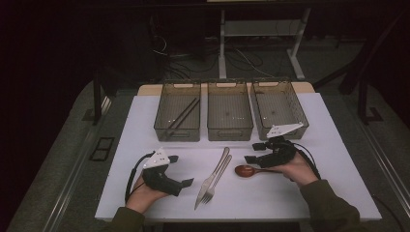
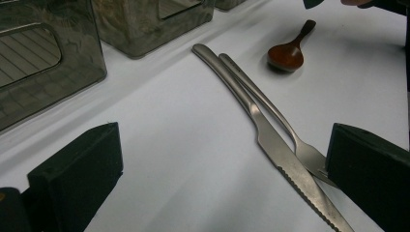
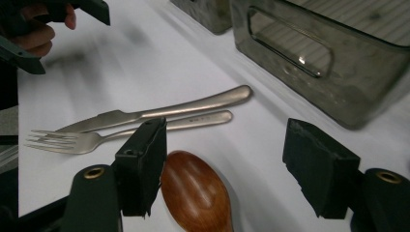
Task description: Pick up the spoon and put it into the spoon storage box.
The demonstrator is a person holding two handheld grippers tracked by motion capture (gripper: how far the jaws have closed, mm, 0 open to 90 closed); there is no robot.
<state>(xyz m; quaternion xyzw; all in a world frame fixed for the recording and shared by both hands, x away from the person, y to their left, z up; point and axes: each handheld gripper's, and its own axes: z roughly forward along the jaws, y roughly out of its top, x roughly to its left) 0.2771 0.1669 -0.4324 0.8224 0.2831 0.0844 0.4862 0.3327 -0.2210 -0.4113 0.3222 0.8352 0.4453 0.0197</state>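
1. My left gripper [image 1: 180,170] rests on the white table [image 1: 145,125], jaws wide apart, holding nothing.
2. Knife [image 1: 213,176] and fork [image 1: 217,179] lie side by side, touching, mid-table.
3. Wooden spoon [image 1: 247,170] lies just right of them.
4. My right gripper [image 1: 255,152] hangs over the spoon, jaws wide, empty.
5. Three bins [image 1: 230,111] stand behind; chopsticks [image 1: 183,114] lie in the left one.

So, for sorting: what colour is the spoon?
Reddish brown, like wood; the spoon shows best in the right gripper view.
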